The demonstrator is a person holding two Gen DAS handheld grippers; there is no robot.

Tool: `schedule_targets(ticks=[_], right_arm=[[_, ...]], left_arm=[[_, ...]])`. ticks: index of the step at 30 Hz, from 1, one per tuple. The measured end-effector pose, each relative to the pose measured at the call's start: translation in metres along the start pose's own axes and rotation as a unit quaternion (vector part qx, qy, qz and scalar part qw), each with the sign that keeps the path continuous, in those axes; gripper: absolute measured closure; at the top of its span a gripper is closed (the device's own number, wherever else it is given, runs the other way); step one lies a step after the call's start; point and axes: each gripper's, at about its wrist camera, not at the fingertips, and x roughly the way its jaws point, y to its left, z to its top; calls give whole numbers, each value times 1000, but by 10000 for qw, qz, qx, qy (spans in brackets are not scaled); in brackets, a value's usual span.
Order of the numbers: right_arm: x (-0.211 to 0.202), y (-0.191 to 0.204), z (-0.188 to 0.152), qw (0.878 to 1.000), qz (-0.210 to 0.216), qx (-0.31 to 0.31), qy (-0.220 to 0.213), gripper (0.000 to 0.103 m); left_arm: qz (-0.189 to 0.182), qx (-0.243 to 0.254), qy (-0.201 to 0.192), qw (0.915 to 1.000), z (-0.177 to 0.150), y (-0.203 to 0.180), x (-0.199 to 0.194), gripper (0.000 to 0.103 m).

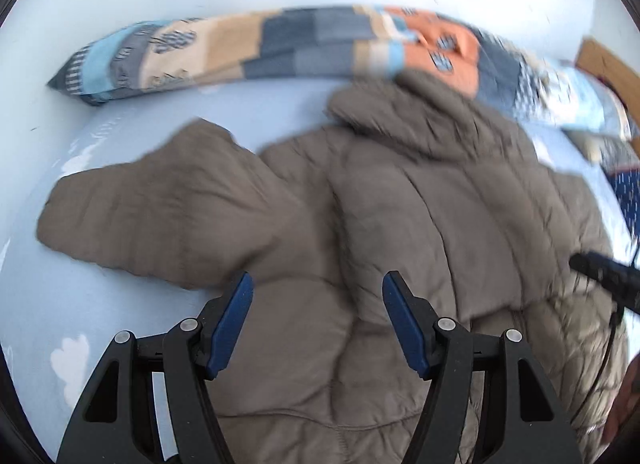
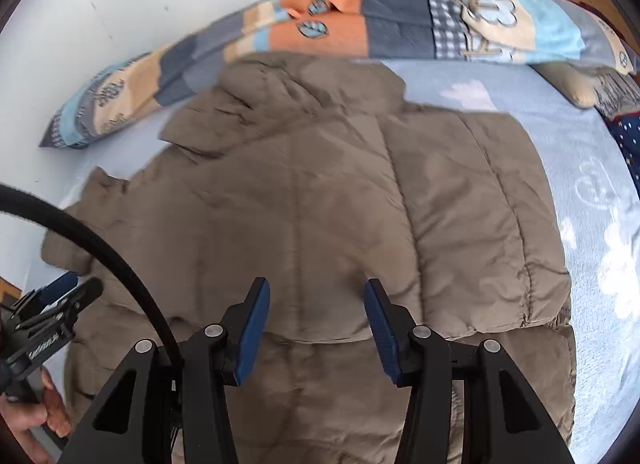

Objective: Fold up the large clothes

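Lying on the bed: brown puffer jacket, soft, bulky, springy. Best taken at the hem or the outspread sleeve. Left tool and right tool apart, holding nothing.

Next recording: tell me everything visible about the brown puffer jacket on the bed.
The brown puffer jacket is quilted, with stitched padded panels and a matte, slightly creased shell. It lies flat on the light blue bedsheet, its collar against the patchwork pillow. One sleeve spreads out sideways; the opposite side appears folded over the body, ending in a straight stitched edge. Both grippers are above it with nothing between their fingers.
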Motion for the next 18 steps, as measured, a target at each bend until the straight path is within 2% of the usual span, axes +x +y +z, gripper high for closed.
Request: schedule_targets(ticks=[4, 7, 10, 14, 18], right_arm=[[-19, 24, -4, 9992, 166, -312, -209, 41], [-16, 41, -9, 9980, 145, -604, -154, 40], [-6, 54, -13, 9973, 134, -721, -36, 40], [7, 65, -14, 9961, 16, -882, 13, 40], [34, 69, -20, 9939, -179, -1001, 426, 37]], left_arm=[[-20, -235, -8, 9997, 3, 22, -8, 33], [92, -324, 44, 9994, 2, 40, -10, 33], [61, -509, 116, 9986, 1, 64, -12, 33], [237, -664, 74, 9975, 1, 95, -17, 33], [260, -1118, 166, 9932, 0, 141, -16, 33]])
